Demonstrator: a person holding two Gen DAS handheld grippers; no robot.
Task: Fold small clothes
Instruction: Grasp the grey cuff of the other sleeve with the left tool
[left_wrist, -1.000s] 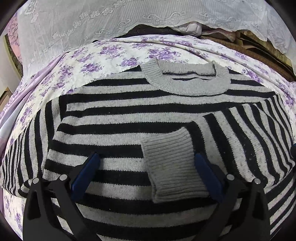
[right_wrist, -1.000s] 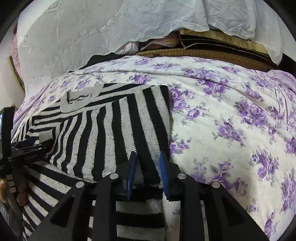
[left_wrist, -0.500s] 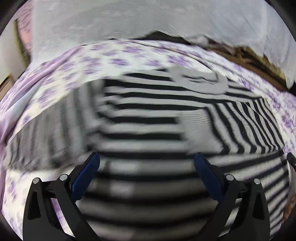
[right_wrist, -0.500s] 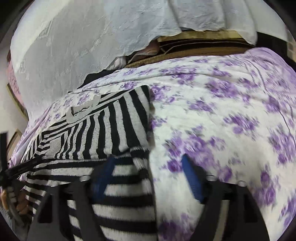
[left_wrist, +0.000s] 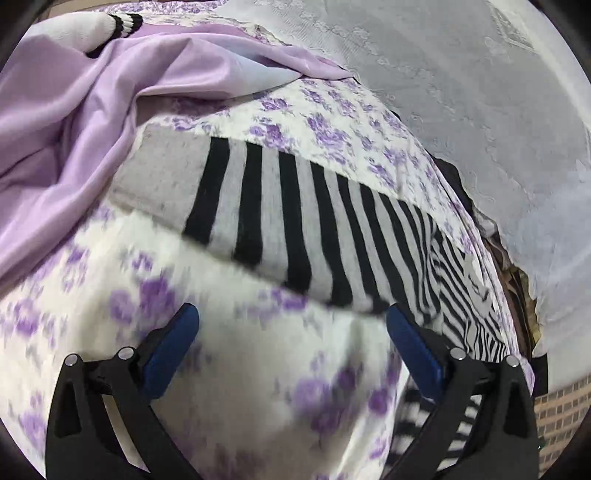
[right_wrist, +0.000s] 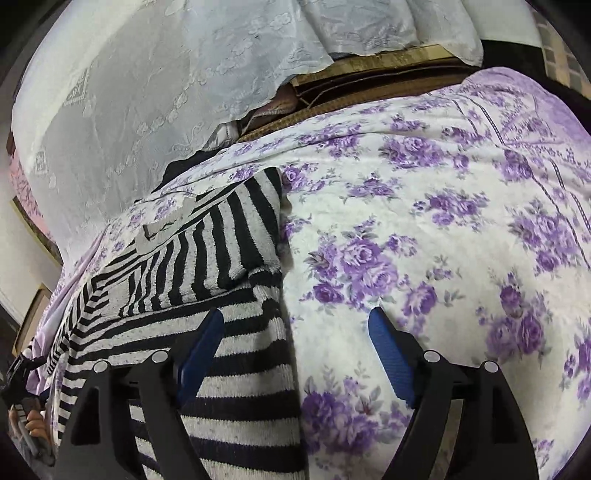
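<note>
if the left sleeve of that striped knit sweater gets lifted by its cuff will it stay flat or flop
The grey-and-black striped knit sweater would probably flop: its sleeve already follows the curve of the purple-flowered white bedspread. The other sleeve lies folded over the body and hugs it, so the knit looks soft, not stiff. Its fuzzy surface should cling rather than slide, likely dragging a little.

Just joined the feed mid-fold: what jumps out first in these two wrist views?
The black-and-grey striped sweater on the purple-flowered bedspread dominates: in the right wrist view one sleeve lies folded across its body, in the left wrist view the other sleeve still stretches out flat. Both the left gripper and the right gripper have wide, empty jaws.
</note>
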